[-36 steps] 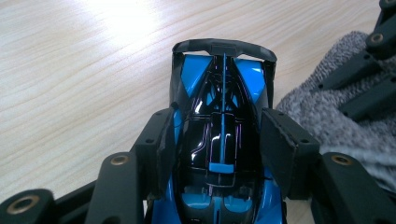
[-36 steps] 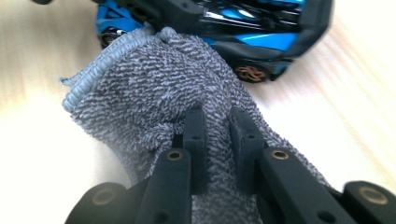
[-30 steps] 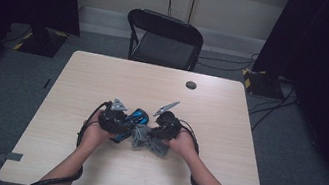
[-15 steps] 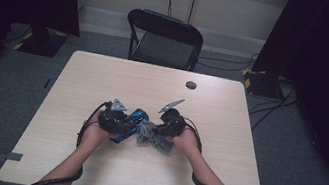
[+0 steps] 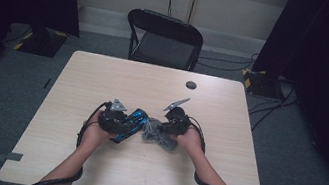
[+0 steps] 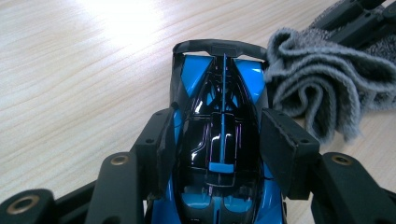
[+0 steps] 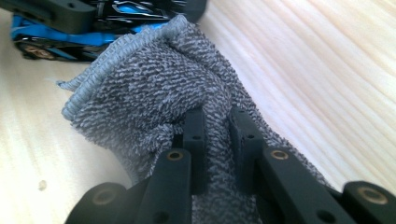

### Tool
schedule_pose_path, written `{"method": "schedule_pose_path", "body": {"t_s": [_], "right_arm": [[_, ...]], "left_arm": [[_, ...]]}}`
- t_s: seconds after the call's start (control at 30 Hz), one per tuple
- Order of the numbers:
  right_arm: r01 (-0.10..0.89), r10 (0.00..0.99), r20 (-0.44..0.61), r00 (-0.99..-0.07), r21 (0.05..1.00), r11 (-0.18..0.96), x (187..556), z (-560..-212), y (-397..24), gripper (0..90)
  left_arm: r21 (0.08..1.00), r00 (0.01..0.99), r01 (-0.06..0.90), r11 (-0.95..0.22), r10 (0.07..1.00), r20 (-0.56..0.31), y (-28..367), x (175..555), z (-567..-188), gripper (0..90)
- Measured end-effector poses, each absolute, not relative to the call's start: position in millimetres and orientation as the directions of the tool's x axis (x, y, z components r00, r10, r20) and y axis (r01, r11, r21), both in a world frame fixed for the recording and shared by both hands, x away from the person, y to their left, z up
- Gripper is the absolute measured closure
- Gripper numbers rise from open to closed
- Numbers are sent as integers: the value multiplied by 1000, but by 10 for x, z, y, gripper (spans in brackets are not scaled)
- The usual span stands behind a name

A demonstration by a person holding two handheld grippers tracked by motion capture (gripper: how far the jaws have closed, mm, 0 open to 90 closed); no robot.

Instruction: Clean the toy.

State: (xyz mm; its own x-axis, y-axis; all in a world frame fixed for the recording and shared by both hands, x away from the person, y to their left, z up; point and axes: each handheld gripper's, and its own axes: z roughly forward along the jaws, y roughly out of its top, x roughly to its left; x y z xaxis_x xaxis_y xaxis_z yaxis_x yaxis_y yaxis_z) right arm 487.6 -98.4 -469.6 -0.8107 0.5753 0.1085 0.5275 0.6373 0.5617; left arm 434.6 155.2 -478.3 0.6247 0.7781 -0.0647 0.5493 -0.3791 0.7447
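Cloth [image 7: 154,88] meets car at the middle of the desk [image 5: 104,77], and little has shifted over the last second: in the high view both hands sit where they were, with the right gripper [image 5: 162,128] only slightly re-angled. The left gripper [image 6: 217,140] has its fingers [image 6: 161,144] clamped on the flanks of the blue and black toy car [image 6: 219,116], holding it just above the wood. The right gripper's fingers [image 7: 194,140] are pinched nearly together on a bunched fold of the grey cloth, whose hem lies against the car's side. Judging from this steady hold, wiping of the car is under way rather than finished.
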Motion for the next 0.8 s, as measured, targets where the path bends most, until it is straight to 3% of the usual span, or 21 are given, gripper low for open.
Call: {"method": "schedule_pose_path", "body": {"t_s": [0.27,0.57,0.8], "right_arm": [[546,601,117,-791,580,605,4854,-4627,-1166,791],[495,535,143,-833,625,604,4585,-4506,-1218,791],[426,429,159,-889,631,648,4315,-4464,-996,791]], "left_arm": [[743,624,551,-380,778,-65,1554,4344,-4781,463],[740,624,554,-382,779,-66,1550,4348,-4777,464],[738,621,557,-381,781,-65,1541,4353,-4773,463]]}}
